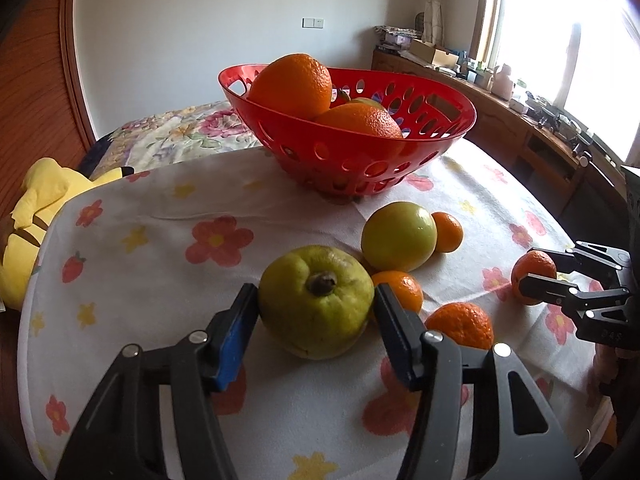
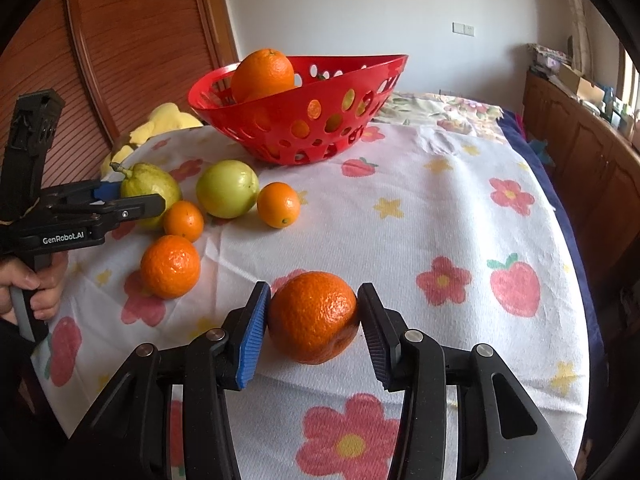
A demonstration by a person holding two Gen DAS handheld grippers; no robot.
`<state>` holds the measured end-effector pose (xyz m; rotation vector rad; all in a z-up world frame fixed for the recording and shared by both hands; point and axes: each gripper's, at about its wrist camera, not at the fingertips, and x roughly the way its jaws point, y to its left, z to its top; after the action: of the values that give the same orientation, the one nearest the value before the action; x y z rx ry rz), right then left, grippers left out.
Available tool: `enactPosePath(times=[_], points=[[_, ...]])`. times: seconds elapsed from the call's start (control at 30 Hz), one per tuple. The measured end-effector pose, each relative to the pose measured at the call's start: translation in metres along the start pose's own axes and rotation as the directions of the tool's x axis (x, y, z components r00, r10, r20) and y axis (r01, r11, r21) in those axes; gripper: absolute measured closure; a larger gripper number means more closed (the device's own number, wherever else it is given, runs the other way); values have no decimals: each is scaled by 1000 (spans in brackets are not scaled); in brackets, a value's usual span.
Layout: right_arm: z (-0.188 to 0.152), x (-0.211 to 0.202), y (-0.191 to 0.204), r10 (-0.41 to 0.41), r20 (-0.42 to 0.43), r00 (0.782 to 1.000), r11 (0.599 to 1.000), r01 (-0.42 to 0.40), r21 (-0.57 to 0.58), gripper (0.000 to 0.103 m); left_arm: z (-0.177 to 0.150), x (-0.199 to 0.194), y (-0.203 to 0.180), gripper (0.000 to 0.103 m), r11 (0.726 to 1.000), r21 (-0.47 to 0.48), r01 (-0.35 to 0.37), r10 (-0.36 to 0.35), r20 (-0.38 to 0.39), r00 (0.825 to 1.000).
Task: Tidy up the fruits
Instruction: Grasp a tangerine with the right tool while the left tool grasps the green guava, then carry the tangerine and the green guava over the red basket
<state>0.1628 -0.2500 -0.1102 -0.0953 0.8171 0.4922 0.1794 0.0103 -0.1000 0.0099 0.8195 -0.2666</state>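
A knobbly green fruit (image 1: 320,320) lies on the flowered cloth, and my left gripper (image 1: 314,292) is shut on it, a pad against each side. From the right wrist view, the same left gripper (image 2: 140,196) clamps that green fruit (image 2: 152,184). On a tangerine (image 2: 314,316) resting on the cloth my right gripper (image 2: 314,290) is shut; the left wrist view shows this right gripper (image 1: 528,266) at the right edge. A red perforated basket (image 1: 360,148) (image 2: 300,120) at the back holds two large oranges (image 1: 292,84).
A round green apple (image 1: 398,236) (image 2: 227,188) and three small tangerines (image 1: 460,324) (image 2: 170,266) lie between the grippers. A yellow plush toy (image 1: 36,216) sits off the table's left edge. A wooden cabinet (image 2: 580,140) runs along the right. A hand (image 2: 36,284) grips the left handle.
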Motion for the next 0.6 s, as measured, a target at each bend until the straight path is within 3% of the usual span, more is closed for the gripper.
enactPosePath(times=[0.27, 0.6], points=[[8, -5, -4, -5, 21, 1000, 1000, 5, -12, 59, 13, -25, 1, 46, 1000, 2, 14, -14, 71, 997], [48, -25, -8, -14, 99, 995, 998, 20, -56, 60, 61, -49, 2, 46, 1000, 28, 4, -9, 174, 985]])
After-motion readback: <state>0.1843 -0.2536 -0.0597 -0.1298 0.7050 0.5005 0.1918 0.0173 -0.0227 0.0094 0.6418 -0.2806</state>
